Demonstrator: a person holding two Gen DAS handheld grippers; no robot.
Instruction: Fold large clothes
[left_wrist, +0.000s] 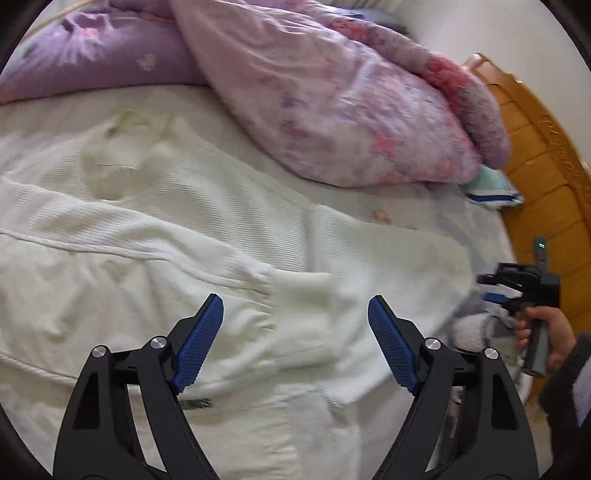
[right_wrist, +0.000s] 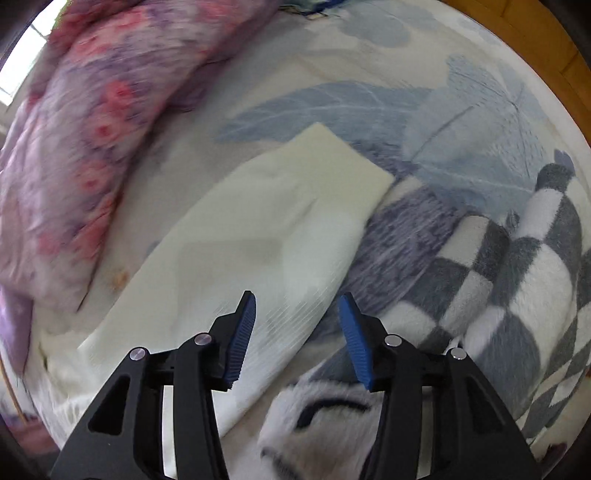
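Note:
A large white ribbed garment (left_wrist: 207, 236) lies spread on the bed, its collar toward the top left and one sleeve folded across its body. My left gripper (left_wrist: 295, 314) hangs open just above the sleeve cuff, with nothing between its blue pads. In the right wrist view the other white sleeve (right_wrist: 273, 229) stretches out flat, its cuff end far from me. My right gripper (right_wrist: 297, 308) is open over that sleeve's near edge, holding nothing. The right gripper (left_wrist: 517, 291) also shows at the right edge of the left wrist view, in a person's hand (left_wrist: 550, 336).
A pink and purple floral quilt (left_wrist: 354, 110) is bunched along the far side of the bed. A grey and white checked fleece blanket (right_wrist: 509, 280) lies right of the sleeve. The wooden bed frame (left_wrist: 535, 155) curves along the right. The bedsheet (right_wrist: 424, 110) has a blue leaf print.

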